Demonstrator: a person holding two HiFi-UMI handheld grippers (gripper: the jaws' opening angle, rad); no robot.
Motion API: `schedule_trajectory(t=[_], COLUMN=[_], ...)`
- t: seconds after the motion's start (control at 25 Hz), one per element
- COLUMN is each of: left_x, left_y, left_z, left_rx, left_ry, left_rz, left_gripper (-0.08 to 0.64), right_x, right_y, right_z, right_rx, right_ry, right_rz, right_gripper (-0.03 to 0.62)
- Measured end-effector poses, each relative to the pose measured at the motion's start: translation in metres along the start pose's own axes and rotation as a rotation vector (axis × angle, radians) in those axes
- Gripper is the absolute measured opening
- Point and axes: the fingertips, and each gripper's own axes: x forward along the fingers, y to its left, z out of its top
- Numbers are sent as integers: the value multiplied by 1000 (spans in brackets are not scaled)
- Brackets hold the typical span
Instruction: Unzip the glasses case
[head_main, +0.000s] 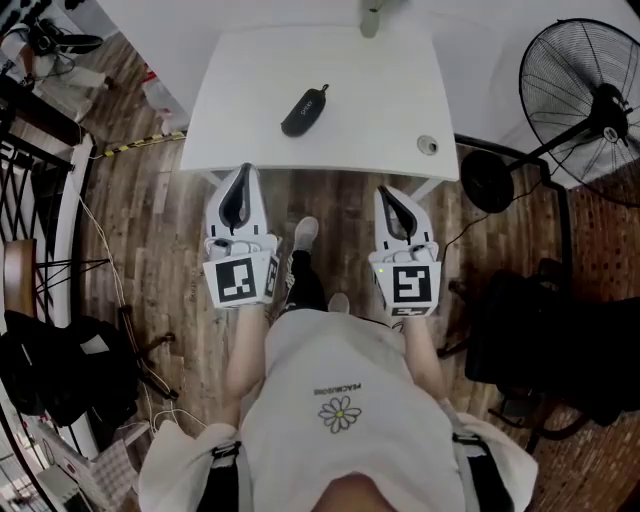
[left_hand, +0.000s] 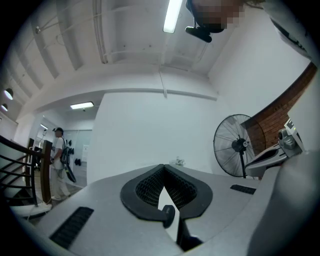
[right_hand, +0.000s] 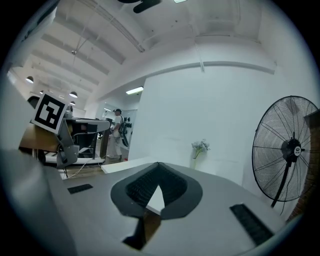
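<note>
The black glasses case lies zipped shut on the white tabletop, ahead of both tools and well apart from them, a little nearer the line of the left hand-held gripper than that of the right hand-held gripper. A small pale label on the case's lid is too small to read. Both tools hang side by side just short of the tabletop's near edge, over the wooden floor. In the left gripper view the black ribbed jaw tips meet with nothing between them, and the right gripper view shows the same. Each tool carries a cube with a square black-and-white marker. The person's white shirt bears a daisy under one line of small print, not clearly legible. A standing fan is off to the right gripper's right.
</note>
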Motion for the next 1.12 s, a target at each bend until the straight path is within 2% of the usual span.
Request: schedule_trajectory(t=[0.2,0.4,0.56,0.84,1.0,1.12], left_x=[48,124,186,272,312,331], left_y=[14,35,57,96,112,125], left_z=[-12,-19,-28,-53,-64,-74], left_rx=[-4,-22,-1,-111,-93,-103], left_ry=[-13,-37,-55,-47,-47,-37], left_rz=[-42,-92,-141,-204,-259,-260], left_gripper=[14,14,14,14,14,14], right_x=[46,110,163,257,302,326], right_y=[-9,-29,-51,-70,-70,-72], right_z=[-3,1,14,19,23,28], right_rx=[-12,-23,-42,-55,-75,-98], right_ry=[9,20,22,76,96,90], right_rz=[-10,-47,-94,-152,-161,-162], right_gripper=[8,8,8,8,8,8])
